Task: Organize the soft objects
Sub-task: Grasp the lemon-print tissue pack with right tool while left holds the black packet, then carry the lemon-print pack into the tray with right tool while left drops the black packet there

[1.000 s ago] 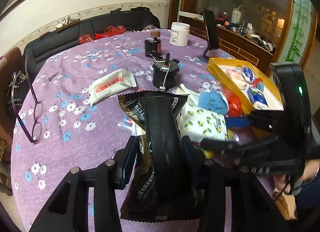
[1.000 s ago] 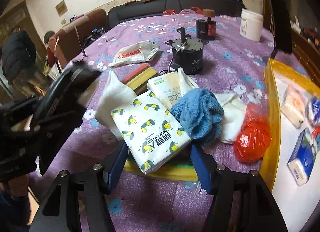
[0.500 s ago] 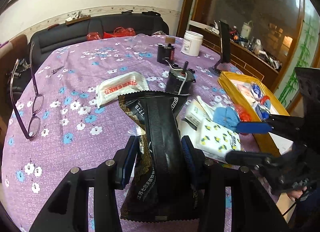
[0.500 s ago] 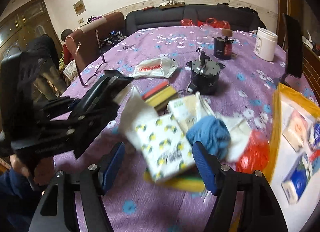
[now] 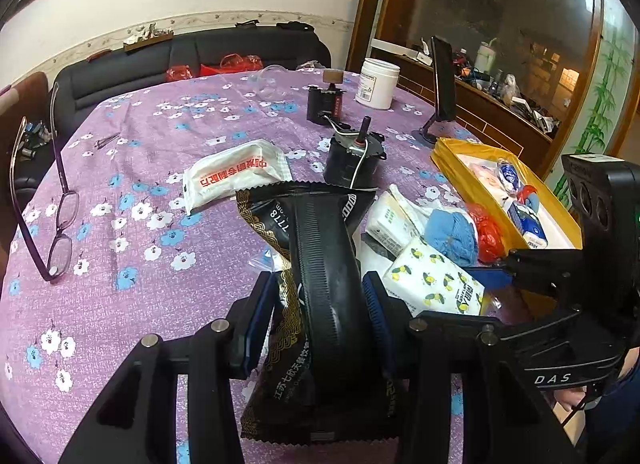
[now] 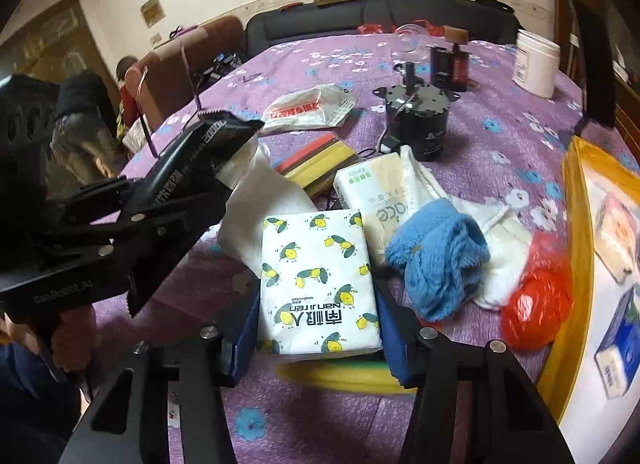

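My left gripper is shut on a black snack packet with gold print, held above the purple flowered tablecloth. In the right wrist view that packet pokes up at the left. My right gripper has its jaws closing on a lemon-print tissue pack. The pack lies between the blue pads, and both pads touch its sides. Just right of the pack sit a blue knitted piece, a white cloth and a red plastic bag.
A yellow tray with small packs lies at the right. Behind the pile are a second tissue pack, stacked sponges, a black motor and a white sachet. Glasses lie far left, a white jar far back.
The right jaws spread wider, then drew in onto the lemon-print pack, which now lies straight between them. The left gripper still holds the black packet.
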Demonstrator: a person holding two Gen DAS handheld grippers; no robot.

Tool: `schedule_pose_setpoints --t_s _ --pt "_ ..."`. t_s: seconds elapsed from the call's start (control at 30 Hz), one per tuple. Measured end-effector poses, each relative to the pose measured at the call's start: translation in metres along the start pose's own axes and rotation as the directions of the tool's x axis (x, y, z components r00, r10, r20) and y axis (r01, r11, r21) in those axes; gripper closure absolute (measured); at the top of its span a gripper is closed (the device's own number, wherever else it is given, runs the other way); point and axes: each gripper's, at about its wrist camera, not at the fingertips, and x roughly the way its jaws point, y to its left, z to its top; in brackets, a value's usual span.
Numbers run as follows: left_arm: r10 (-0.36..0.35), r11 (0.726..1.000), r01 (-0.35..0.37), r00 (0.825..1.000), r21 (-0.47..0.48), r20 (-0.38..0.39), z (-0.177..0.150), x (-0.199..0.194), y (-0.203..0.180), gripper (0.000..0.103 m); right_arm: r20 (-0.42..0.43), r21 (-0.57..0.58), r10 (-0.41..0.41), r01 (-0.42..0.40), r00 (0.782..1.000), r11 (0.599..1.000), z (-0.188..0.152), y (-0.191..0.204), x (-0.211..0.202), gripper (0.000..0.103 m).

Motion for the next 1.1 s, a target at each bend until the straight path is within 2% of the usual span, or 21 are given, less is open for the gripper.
schedule_pose_setpoints --t_s 0.2,0.3,0.43,0.77,1.1 --pt "-0.002 1.0 0.002 1.0 -0.002 0.0 0.0 0.001 0.001 0.059 0.136 0.087 -0.017 0.005 0.991 0.996 -0.013 0.007 -0.023 0.045" --pt "-0.008 1.0 0.008 1.0 -0.003 0.004 0.0 0.002 0.002 0.059 0.171 0.122 -0.049 0.028 0.984 0.992 -0.017 0.01 -0.029 0.046" --pt "0.003 1.0 -0.003 1.0 0.005 -0.003 0.0 0.003 0.002 0.059 0.211 0.183 -0.028 -0.011 0.977 0.983 -0.02 0.008 -0.038 0.046" --pt "-0.012 0.999 0.012 1.0 0.034 0.0 -0.001 0.004 -0.005 0.059 0.237 0.24 -0.033 -0.025 0.971 0.971 -0.017 -0.006 -0.054 0.046" --pt "-0.01 0.999 0.009 1.0 0.044 0.012 -0.001 0.004 -0.007 0.059 0.214 0.218 -0.013 -0.035 0.977 0.975 -0.011 -0.004 -0.045 0.046"
